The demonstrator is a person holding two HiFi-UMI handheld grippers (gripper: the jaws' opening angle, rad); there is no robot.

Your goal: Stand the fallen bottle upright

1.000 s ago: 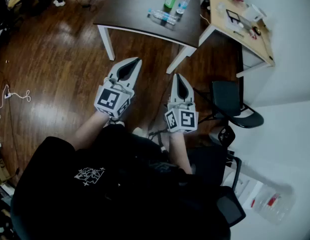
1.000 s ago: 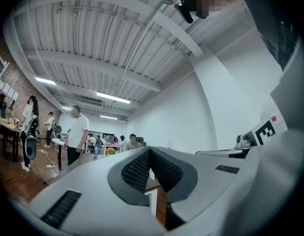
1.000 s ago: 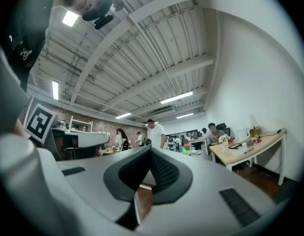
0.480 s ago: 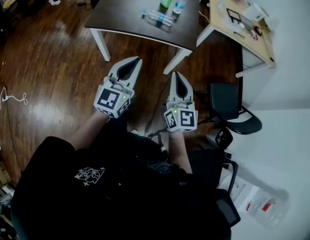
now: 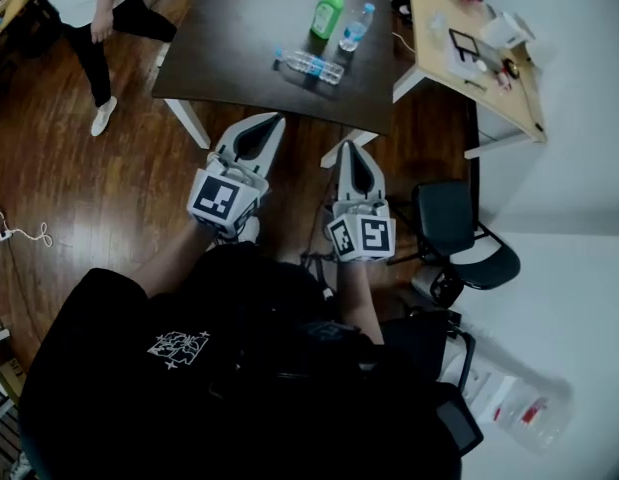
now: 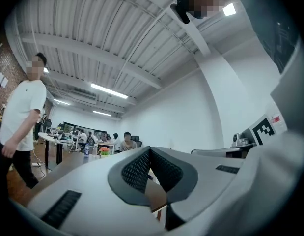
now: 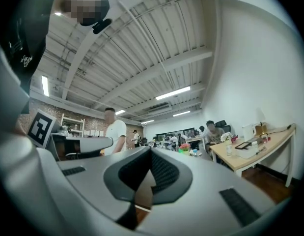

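A clear plastic bottle (image 5: pixel 307 65) lies on its side on the dark table (image 5: pixel 239 38). Behind it stand a green bottle (image 5: pixel 327 13) and a small clear bottle with a blue cap (image 5: pixel 355 28). My left gripper (image 5: pixel 277 118) is shut and empty, its tip just short of the table's near edge. My right gripper (image 5: pixel 351 145) is also shut and empty, and hangs over the floor beside the table's front right leg. Both point level at the table. In the gripper views the left gripper's (image 6: pixel 150 149) and the right gripper's (image 7: pixel 151 149) pads meet with nothing between them.
A person in a white shirt (image 5: pixel 99 13) stands by the table's left side. A light wooden desk (image 5: pixel 479 78) with small items adjoins on the right. A black office chair (image 5: pixel 459 228) stands to my right. White cables (image 5: pixel 19 238) lie on the wooden floor.
Both grippers have moved forward toward the dark table, which now sits nearer and lower in the head view. The person in white has come into view at the upper left.
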